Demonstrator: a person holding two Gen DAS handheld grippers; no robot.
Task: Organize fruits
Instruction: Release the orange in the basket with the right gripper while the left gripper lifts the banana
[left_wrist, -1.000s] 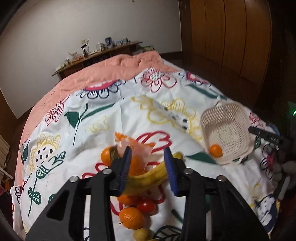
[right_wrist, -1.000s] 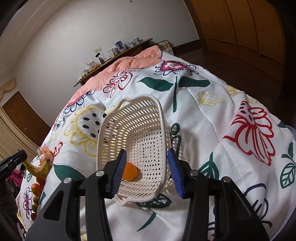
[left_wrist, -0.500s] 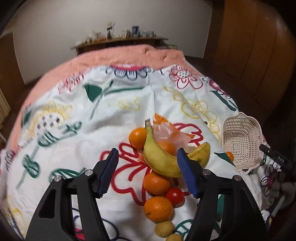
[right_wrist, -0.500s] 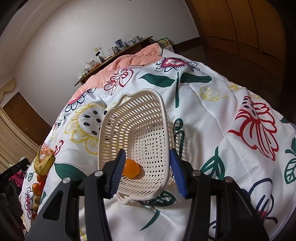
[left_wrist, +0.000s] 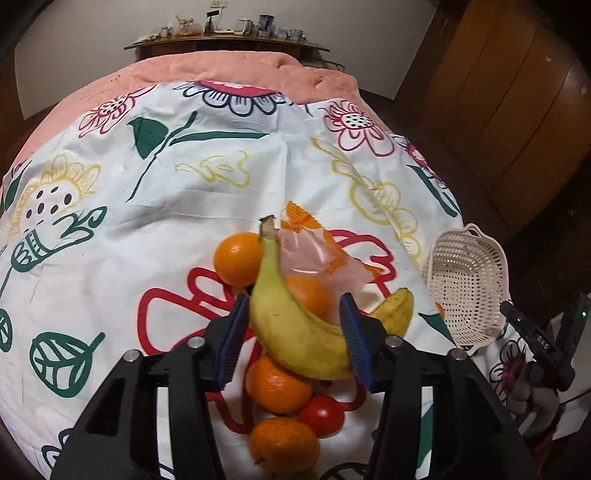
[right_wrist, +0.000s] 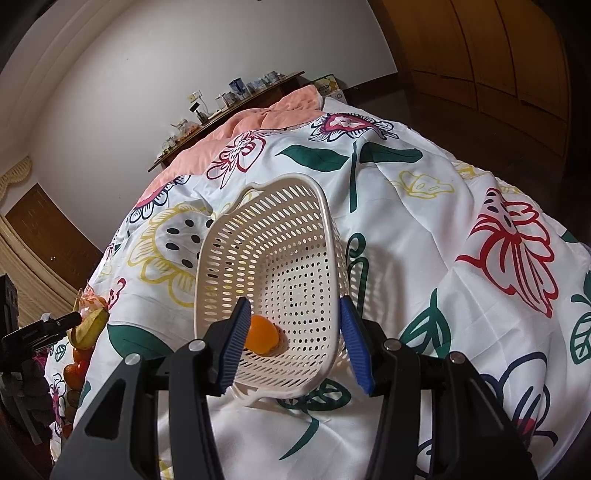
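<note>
While both tools gape: one banana; one tomato; one basket.

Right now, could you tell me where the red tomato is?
Left wrist view, bottom centre: the tomato lies on the bedspread between two oranges, below the banana.

Only small white letters, seemingly "DAS", legible on the black right-hand tool in the left wrist view; orange print on the clear plastic bag too blurred to read.
</note>
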